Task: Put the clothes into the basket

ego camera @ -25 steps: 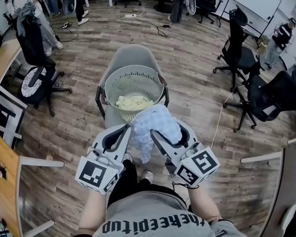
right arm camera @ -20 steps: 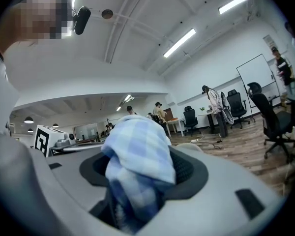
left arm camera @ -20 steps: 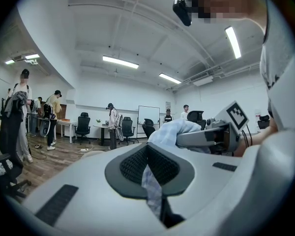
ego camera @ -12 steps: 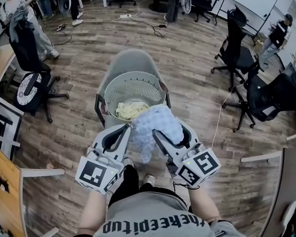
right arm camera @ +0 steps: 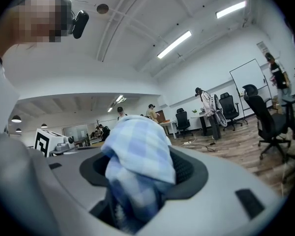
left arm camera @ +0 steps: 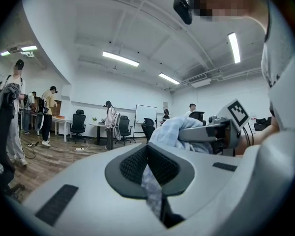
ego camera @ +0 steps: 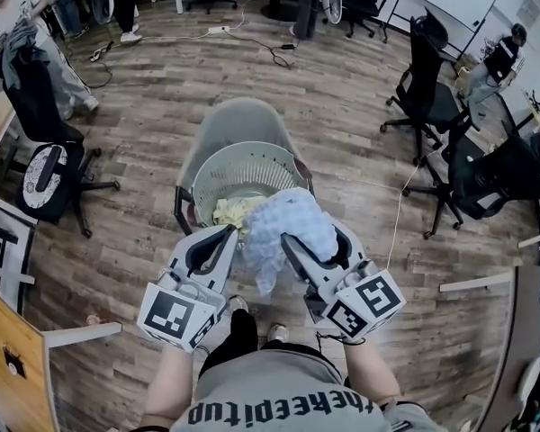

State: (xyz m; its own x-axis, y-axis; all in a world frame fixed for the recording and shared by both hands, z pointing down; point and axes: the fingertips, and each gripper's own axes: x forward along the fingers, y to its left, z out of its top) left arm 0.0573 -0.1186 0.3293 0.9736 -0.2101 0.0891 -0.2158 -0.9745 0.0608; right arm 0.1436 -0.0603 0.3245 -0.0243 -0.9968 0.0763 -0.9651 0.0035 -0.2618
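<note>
Over the near rim of the pale perforated round plastic basket (ego camera: 256, 158) on a grey chair (ego camera: 229, 117) | light blue checked cloth garment (ego camera: 290, 225) bunched, long axis upright, loose tail hanging down | my left gripper (ego camera: 229, 236) pinches a thin fold | my right gripper (ego camera: 317, 239) grasps the thick bunch

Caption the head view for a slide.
The left gripper and right gripper hold a blue cloth near the basket.
</note>
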